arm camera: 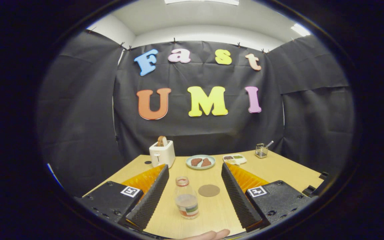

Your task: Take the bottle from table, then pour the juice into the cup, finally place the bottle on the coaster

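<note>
Both fingers spread wide, bottle between, seemingly untouched.

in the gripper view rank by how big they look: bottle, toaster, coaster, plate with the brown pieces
1. bottle, though it stands between the open gripper fingers, nearest the camera, so its lead is unsure
2. toaster
3. plate
4. coaster, smallest, close to the plate
</note>
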A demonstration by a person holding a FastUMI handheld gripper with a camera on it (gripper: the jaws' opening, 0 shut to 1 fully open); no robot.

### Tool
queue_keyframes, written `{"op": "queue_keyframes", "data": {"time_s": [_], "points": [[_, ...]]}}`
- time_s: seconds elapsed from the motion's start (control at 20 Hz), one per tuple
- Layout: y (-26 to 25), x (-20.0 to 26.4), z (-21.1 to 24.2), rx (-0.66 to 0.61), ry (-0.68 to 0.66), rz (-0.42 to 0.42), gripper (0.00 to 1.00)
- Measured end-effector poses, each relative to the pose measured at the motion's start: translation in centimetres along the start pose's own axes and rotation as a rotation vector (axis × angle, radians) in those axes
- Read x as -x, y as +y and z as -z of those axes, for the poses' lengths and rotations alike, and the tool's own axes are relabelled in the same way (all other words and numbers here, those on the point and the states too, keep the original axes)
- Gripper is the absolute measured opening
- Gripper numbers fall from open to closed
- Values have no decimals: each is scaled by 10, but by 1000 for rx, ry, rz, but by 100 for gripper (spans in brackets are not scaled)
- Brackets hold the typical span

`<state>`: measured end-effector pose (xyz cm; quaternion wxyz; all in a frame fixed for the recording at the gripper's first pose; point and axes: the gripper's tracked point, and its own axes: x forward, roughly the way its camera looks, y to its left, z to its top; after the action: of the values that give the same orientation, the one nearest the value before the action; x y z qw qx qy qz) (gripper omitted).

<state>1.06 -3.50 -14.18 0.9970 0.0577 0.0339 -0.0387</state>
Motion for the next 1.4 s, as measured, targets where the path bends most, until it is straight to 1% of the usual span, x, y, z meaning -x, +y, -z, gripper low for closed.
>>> {"op": "queue_keyframes", "data": {"time_s": [0.25,0.5,0.65,0.75,0.95,1.1,1.4], "points": [[6,-10,36,12,32,6,100],[28,-24,71,43,48,-40,100],[24,-29,94,53,61,-4,100],[25,-36,106,52,71,-3,100],[15,-43,117,87,69,36,100],[16,-51,126,81,59,23,100],[10,-64,148,83,53,32,100]]}}
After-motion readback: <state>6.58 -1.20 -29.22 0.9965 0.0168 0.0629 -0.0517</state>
